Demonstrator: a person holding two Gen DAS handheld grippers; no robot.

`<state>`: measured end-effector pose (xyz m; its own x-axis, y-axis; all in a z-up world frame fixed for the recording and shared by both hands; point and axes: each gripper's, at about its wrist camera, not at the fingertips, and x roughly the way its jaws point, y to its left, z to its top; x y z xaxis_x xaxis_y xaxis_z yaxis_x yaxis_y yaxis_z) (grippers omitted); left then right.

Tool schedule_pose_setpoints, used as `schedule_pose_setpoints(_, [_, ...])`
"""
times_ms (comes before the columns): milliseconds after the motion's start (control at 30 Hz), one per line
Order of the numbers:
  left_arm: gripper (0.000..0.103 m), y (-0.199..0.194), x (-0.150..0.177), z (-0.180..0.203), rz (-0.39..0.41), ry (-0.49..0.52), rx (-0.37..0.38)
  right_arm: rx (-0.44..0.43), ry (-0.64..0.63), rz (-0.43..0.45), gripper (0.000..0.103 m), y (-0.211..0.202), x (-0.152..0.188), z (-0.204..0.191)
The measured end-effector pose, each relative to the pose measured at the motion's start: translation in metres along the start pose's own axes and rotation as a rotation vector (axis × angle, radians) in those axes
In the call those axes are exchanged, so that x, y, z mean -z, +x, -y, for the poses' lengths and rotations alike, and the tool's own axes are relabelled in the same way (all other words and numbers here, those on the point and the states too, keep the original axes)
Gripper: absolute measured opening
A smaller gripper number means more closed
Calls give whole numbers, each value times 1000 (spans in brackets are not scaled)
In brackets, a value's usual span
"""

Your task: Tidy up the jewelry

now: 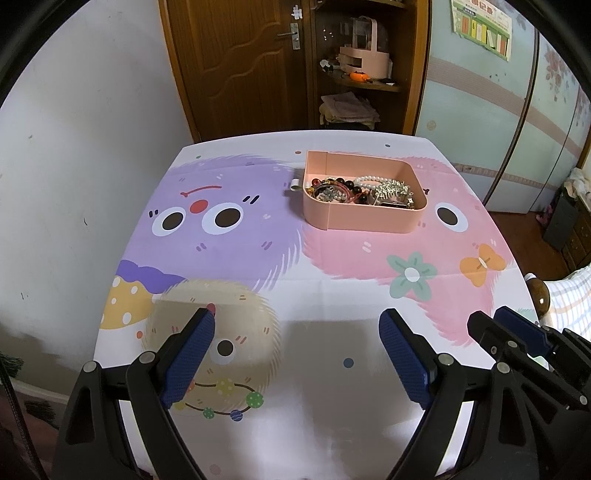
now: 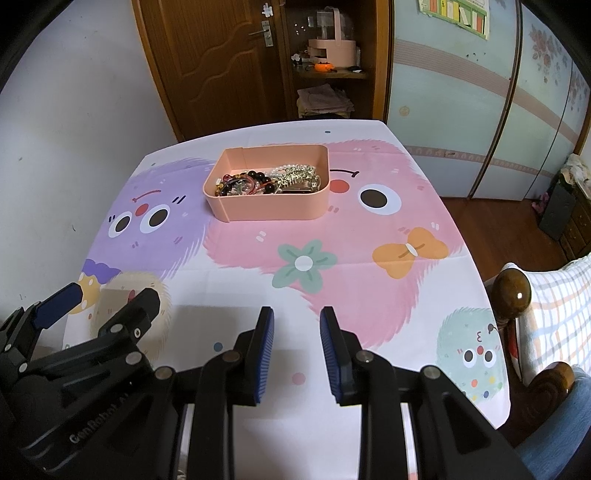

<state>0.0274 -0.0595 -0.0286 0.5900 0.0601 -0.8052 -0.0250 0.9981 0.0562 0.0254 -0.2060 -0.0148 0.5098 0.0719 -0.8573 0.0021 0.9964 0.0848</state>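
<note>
White lettering reading "GenRobot" runs along the black body of the left claw (image 2: 110, 306) (a further character or two follows, unclear); the wall poster (image 1: 480, 27) print is too small to read.

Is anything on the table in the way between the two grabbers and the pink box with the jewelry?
Nothing visible is. Only bare cartoon tablecloth lies between the left gripper, the right gripper and the pink jewelry tray. Both grippers are empty.
</note>
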Motion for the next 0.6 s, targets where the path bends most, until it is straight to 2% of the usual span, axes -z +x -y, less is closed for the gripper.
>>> schedule_pose_setpoints(600, [89,-2,1,2,-1,-4,4,-1,0,-4,26,0,1,-1])
